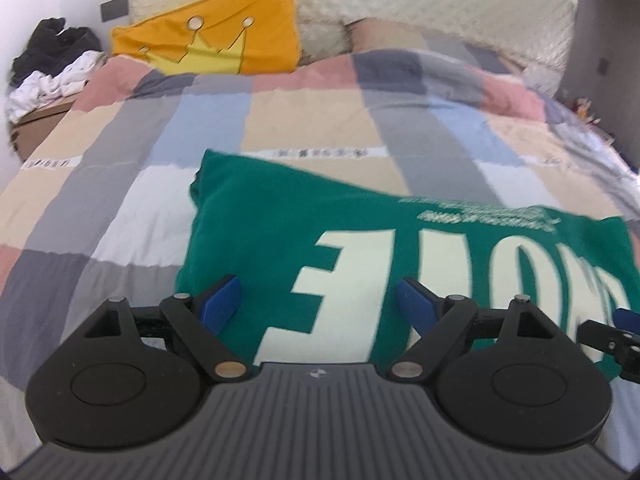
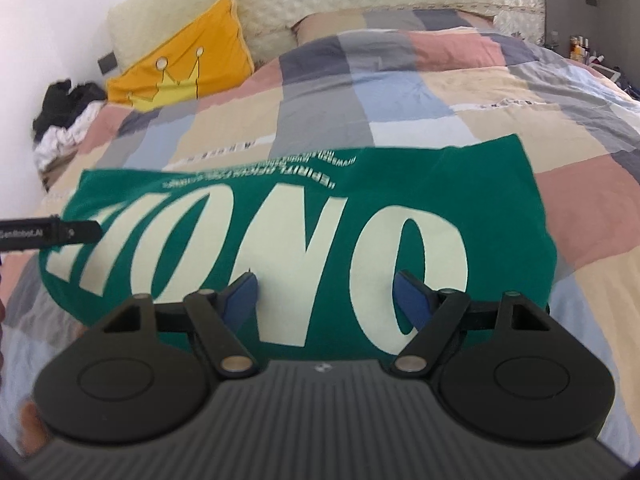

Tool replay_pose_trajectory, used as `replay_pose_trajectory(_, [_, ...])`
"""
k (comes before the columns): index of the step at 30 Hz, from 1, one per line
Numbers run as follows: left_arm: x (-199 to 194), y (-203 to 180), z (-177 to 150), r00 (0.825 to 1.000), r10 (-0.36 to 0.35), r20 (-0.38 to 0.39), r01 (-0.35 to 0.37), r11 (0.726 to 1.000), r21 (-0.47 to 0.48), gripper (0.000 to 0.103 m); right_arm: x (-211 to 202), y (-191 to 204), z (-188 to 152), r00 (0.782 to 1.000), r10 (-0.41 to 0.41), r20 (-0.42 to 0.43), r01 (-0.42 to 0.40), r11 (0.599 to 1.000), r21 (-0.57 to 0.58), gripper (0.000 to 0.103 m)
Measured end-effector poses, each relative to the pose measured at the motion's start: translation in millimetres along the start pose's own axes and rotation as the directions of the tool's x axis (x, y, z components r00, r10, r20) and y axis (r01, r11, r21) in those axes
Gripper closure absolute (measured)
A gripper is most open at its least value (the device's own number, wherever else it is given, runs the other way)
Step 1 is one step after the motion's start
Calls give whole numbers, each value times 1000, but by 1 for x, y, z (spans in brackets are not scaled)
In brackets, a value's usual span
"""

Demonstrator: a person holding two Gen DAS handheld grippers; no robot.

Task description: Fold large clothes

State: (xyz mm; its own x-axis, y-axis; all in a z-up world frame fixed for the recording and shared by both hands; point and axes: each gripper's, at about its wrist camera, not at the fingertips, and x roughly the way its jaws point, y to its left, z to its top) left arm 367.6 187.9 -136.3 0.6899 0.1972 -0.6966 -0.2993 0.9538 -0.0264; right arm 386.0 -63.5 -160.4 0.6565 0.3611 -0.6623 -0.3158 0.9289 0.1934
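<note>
A green T-shirt point(image 1: 256, 216) with big cream letters lies folded into a wide rectangle on the checked bedspread point(image 1: 120, 184); the right wrist view shows the same green T-shirt point(image 2: 460, 184) across its middle. My left gripper point(image 1: 318, 304) hovers over the shirt's near left part, its blue pads wide apart with nothing between them. Over the shirt's near right part hangs my right gripper point(image 2: 326, 300), also open and empty. A tip of the right gripper point(image 1: 608, 332) shows at the right edge of the left wrist view, and the left gripper's finger point(image 2: 52, 234) enters the right wrist view from the left.
An orange crown cushion point(image 1: 216, 36) leans on the quilted cream headboard point(image 1: 440, 0). A pile of black and white clothes point(image 1: 52, 68) sits on a bedside box at the far left. Small items point(image 2: 580, 46) stand on a surface at the far right.
</note>
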Motion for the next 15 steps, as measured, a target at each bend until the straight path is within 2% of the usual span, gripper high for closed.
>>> replay_pose_trajectory(5, [19,13,-1,998,-8,-62,4,997,-73,11,7,4,-4,1000,-6,-21,5,999,-35,21])
replay_pose_trajectory(8, [33,20,-4,994,-16,-109,4,994,-110,4,10,6,-6,999,-4,-34,2,999,-41,19])
replay_pose_trajectory(11, [35,23,-4,994,-21,-104,8,992,-128,3,12,6,-7,999,-4,-39,3,999,-46,19])
replay_pose_trajectory(15, [22,16,-5,998,0,-61,-7,993,-120,4,13,5,-6,999,-3,-41,1,999,-41,19])
